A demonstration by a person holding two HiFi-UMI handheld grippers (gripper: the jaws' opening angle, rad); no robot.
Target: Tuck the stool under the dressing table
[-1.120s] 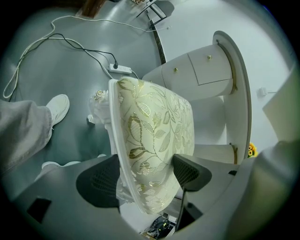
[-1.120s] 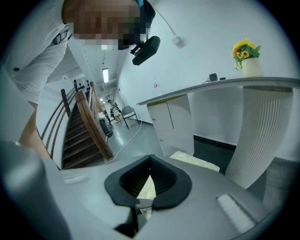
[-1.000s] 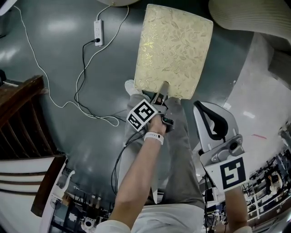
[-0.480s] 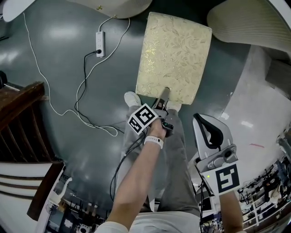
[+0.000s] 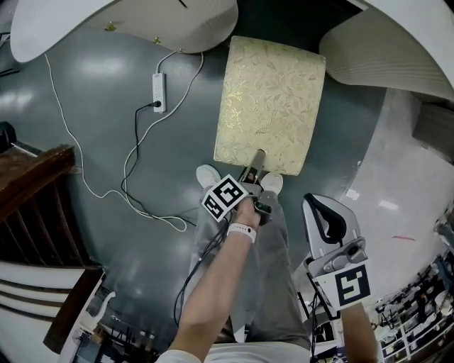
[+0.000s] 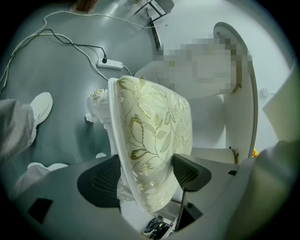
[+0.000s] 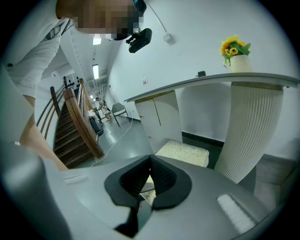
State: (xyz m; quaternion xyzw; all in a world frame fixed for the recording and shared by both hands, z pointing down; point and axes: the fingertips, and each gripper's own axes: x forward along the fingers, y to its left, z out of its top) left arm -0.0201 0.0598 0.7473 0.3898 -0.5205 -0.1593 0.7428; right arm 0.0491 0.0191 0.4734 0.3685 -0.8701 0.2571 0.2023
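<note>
Left gripper (image 5: 254, 162) is locked on the stool (image 5: 271, 103). Its 2 jaws pinch the near short edge of the cushion, and the left gripper view shows the gold-leaf fabric squeezed right between the pads.

The stool stands on the grey floor (image 5: 106, 156). Its long axis runs away from the person, and the far end leans a touch to the right in the head view. That far short end points into the dark gap beneath the counter (image 5: 71, 25). It sits between the rounded white cabinet (image 5: 206, 21) on the left and the ribbed pedestal (image 5: 383, 49) on the right. Most of the cushion is out in the open, on the person's side.

Right gripper (image 5: 328, 214) hangs low on the right, well apart from the stool. Its jaws are pressed together with nothing in them. Its own view looks across at the counter, where a vase (image 7: 240, 62) of yellow flowers stands on top.

2 white shoes (image 5: 208, 175) are planted just beside the stool's near edge. A power strip (image 5: 159, 92) lies over on the left, and its white cable (image 5: 71, 142) loops across the floor. Wooden stairs (image 5: 32, 184) rise at the far left.
</note>
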